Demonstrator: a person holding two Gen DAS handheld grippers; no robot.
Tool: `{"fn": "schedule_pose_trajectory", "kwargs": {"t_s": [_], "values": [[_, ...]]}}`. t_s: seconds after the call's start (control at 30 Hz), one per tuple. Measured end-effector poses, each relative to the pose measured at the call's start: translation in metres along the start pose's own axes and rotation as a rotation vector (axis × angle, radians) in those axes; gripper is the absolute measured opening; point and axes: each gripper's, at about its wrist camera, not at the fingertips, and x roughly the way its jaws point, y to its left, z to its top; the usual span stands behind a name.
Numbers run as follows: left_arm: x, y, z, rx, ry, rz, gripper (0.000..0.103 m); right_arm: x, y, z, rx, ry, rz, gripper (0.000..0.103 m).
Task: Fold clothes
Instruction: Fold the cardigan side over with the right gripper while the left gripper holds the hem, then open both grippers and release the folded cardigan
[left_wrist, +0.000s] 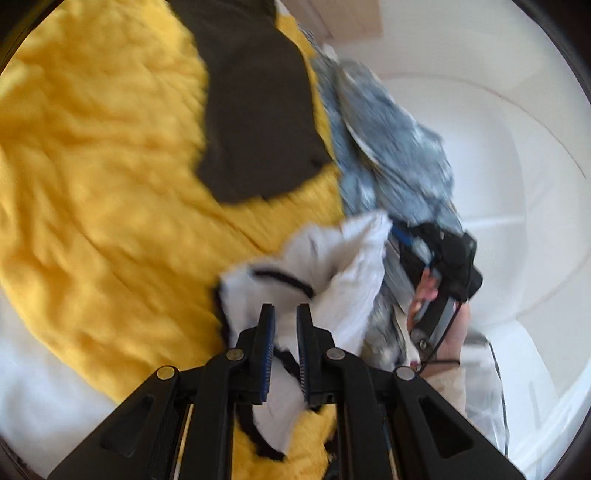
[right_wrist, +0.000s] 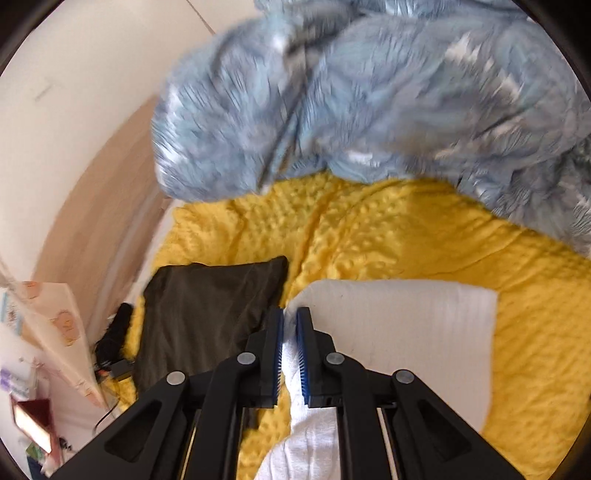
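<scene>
A white garment with black trim hangs bunched over the yellow blanket. My left gripper is shut on an edge of it, cloth filling the gap between the blue pads. My right gripper is shut on another edge of the same white garment, which spreads flat to the right over the yellow blanket. In the left wrist view the right gripper shows at the right, held by a hand.
A folded dark brown garment lies on the blanket. A crumpled blue patterned cloth is heaped at the blanket's far side. A white wall and cluttered items sit beside the bed.
</scene>
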Motion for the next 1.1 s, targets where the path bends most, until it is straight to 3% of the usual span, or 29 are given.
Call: {"fn": "schedule_pose_trajectory", "kwargs": {"t_s": [0.13, 0.27, 0.3, 0.33, 0.43, 0.5, 0.53, 0.6, 0.77, 0.87, 0.97, 1.03, 1.1], "values": [[-0.004, 0.012, 0.012, -0.046, -0.018, 0.013, 0.009, 0.041, -0.006, -0.009, 0.047, 0.037, -0.077, 0.008], [-0.004, -0.011, 0.001, 0.042, 0.003, -0.005, 0.009, 0.048, -0.009, -0.015, 0.088, 0.089, -0.047, 0.018], [-0.003, -0.019, -0.002, 0.070, 0.007, -0.012, 0.009, 0.043, -0.007, -0.015, 0.087, 0.092, -0.031, 0.030], [-0.002, -0.026, -0.006, 0.089, 0.012, -0.021, 0.010, 0.028, -0.001, -0.013, 0.069, 0.073, -0.019, 0.035], [0.000, -0.043, -0.016, 0.137, 0.029, -0.041, 0.010, -0.016, 0.016, -0.009, 0.012, 0.011, 0.013, 0.039], [0.006, -0.052, -0.020, 0.159, 0.048, -0.042, 0.014, -0.054, 0.022, -0.010, -0.021, -0.054, 0.009, 0.054], [0.009, -0.056, -0.022, 0.170, 0.059, -0.042, 0.014, -0.074, 0.022, -0.015, -0.030, -0.094, 0.000, 0.056], [0.013, -0.062, -0.025, 0.195, 0.078, -0.026, 0.016, -0.110, 0.015, -0.037, -0.059, -0.152, -0.025, 0.068], [0.026, -0.084, -0.030, 0.354, 0.122, 0.082, 0.021, -0.164, -0.034, -0.127, -0.112, -0.222, -0.144, 0.071], [0.034, -0.117, -0.044, 0.619, 0.141, 0.205, 0.025, -0.164, -0.075, -0.188, -0.092, -0.201, -0.173, 0.071], [0.036, -0.141, -0.065, 0.853, 0.115, 0.290, 0.039, -0.152, -0.094, -0.230, -0.119, -0.140, -0.219, 0.071], [0.036, -0.146, -0.071, 0.916, 0.073, 0.336, 0.050, -0.148, -0.101, -0.245, -0.128, -0.119, -0.260, 0.071], [0.035, -0.146, -0.071, 0.886, 0.054, 0.335, 0.053, -0.146, -0.101, -0.251, -0.158, -0.097, -0.286, 0.071]]}}
